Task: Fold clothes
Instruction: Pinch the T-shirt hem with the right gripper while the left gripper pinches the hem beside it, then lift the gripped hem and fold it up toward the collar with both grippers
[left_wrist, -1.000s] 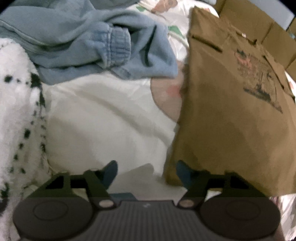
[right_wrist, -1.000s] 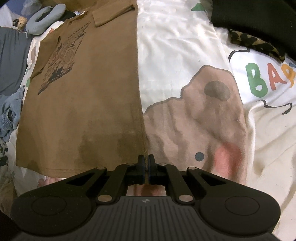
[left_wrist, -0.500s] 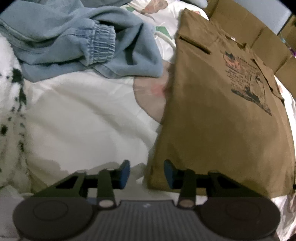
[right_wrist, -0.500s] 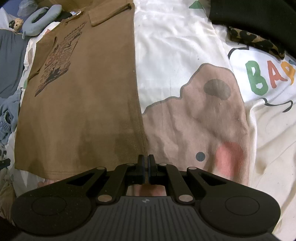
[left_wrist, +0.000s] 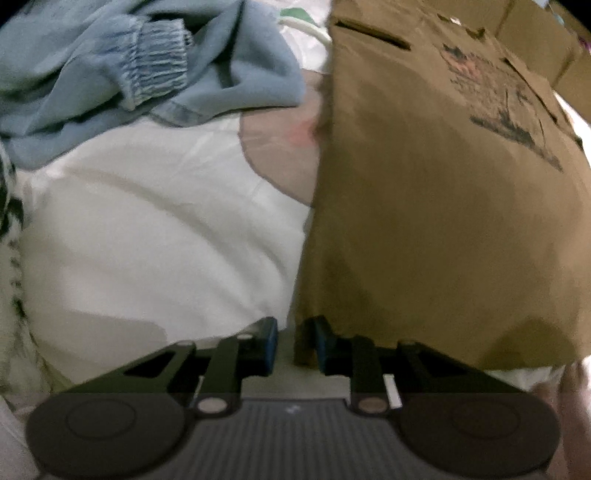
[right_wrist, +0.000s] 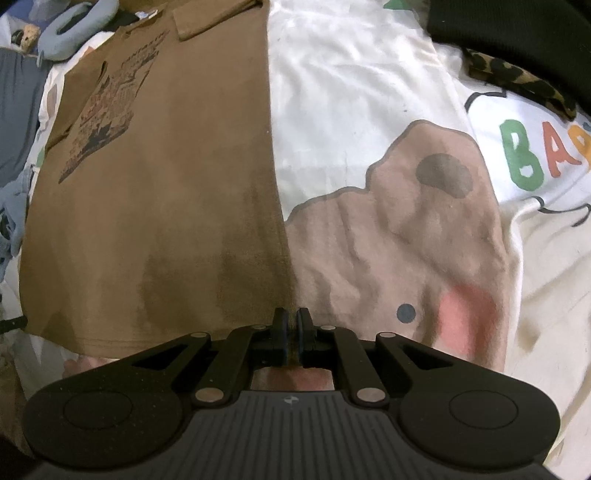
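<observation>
The left gripper (left_wrist: 294, 345) is closing, and the lower left corner of the brown shirt (left_wrist: 443, 221) sits between its blue pads, not yet pinched. The right gripper (right_wrist: 291, 334) is clamped on the shirt's lower right corner. The soft, matte shirt lies flat on a wrinkled white printed bedsheet (right_wrist: 351, 92). A crumpled blue sweatshirt (left_wrist: 147, 74) with ribbed cuff lies nearby.
</observation>
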